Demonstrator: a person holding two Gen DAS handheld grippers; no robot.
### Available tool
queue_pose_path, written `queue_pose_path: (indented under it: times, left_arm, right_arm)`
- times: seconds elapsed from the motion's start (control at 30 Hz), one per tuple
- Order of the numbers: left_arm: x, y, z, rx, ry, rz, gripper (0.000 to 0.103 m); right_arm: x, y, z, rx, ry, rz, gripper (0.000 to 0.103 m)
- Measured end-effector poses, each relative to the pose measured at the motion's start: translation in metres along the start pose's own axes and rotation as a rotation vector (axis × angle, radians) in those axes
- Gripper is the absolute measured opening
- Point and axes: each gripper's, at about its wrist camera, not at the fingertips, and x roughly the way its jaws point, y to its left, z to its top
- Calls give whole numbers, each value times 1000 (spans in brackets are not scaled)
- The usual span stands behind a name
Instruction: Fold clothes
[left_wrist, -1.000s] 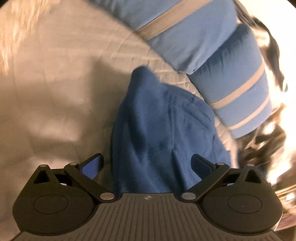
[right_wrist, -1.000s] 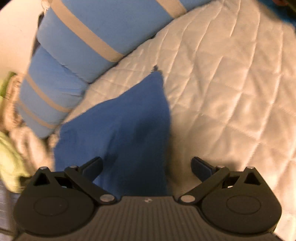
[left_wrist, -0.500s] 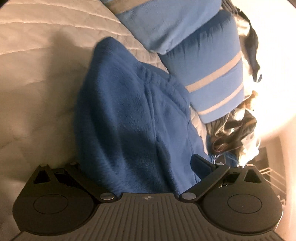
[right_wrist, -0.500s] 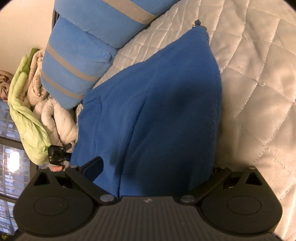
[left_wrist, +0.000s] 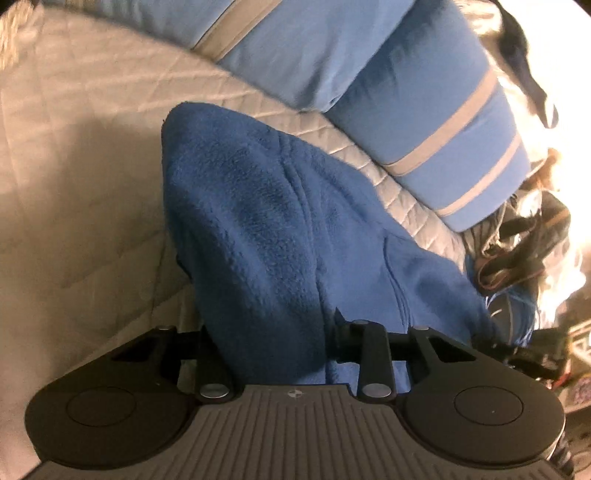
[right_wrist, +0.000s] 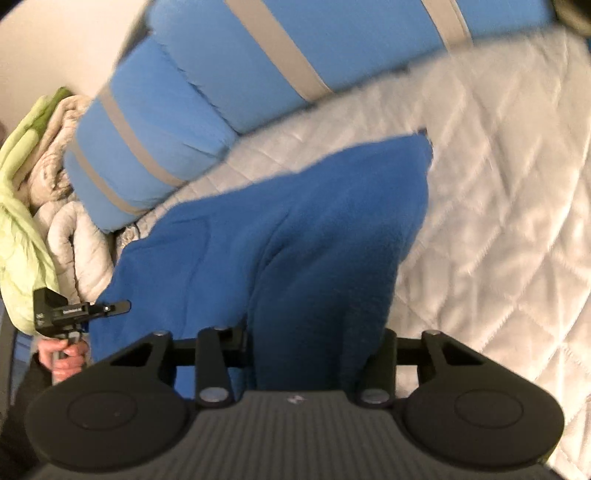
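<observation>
A dark blue fleece garment (left_wrist: 266, 229) lies stretched over the white quilted bed (left_wrist: 81, 206). My left gripper (left_wrist: 269, 336) is shut on a bunched edge of it, and the fabric hides its fingertips. In the right wrist view the same fleece garment (right_wrist: 295, 236) runs from my right gripper (right_wrist: 314, 343), which is shut on another bunched edge, away to a far corner near the pillows. At the left of that view the left gripper (right_wrist: 110, 308) shows small, with a hand (right_wrist: 64, 356) on its handle.
Two light blue pillows with grey stripes (left_wrist: 436, 122) (right_wrist: 155, 147) lie along the far side of the bed. A pale green and beige quilt heap (right_wrist: 26, 206) sits beyond the pillows. Dark straps and clutter (left_wrist: 524, 251) lie past the bed edge. Bare quilted bed (right_wrist: 498, 221) spreads to the right.
Both grippers went from open to shut on the fleece garment's near edge. The fabric now rises bunched between each pair of fingers, and the views have shifted over the bed.
</observation>
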Motion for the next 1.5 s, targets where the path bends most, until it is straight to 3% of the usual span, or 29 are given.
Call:
queue_pose_path:
  times: [0.2,0.4,0.63,0.7,0.73,0.77,0.8,0.83,0.87,0.93,1.0,1.07,1.33,1.5]
  left_arm:
    - [-48,2,15,37,-73,69,32]
    - [-116,21,48,28,-150,177,32]
    - [-204,39,92,28,-248,299,33]
    - [-213,48,104,45,-243,345,38]
    - [-208,57,108,58,-237,385,49]
    - [-201,68,111,72,-231,430,60]
    - [-187,83,113,64,-201,495,71]
    - [-170,101,114,48,-162,565,72]
    - [-153,118,115,32,-123,635,72]
    - [-127,140,110,8,-85,767,72]
    - [-116,139,102,76,-144,911,72]
    - [-116,129,98,145,-217,970,73]
    - [-138,78,97,237,-380,930,73]
    - [-130,71,88,269,-412,893,73]
  right_arm:
    - [-9,51,4,-63,-53,33,43]
    - [23,105,11,-89,-61,116,42]
    - [96,159,26,-127,-37,34,42]
    - [118,174,30,-139,-30,8,42]
    - [128,182,32,-144,-26,-5,47]
    - [139,190,34,-150,-22,-18,69]
    - [150,197,36,-155,-19,-30,81]
    - [160,205,38,-161,-15,-43,96]
    - [171,213,40,-167,-12,-56,100]
    - [191,219,31,-230,-13,-181,102]
    - [199,222,17,-308,-8,-253,103]
    - [201,225,7,-360,-1,-293,103]
    - [182,239,-15,-460,-52,-385,103]
    - [169,247,-26,-526,-82,-451,103]
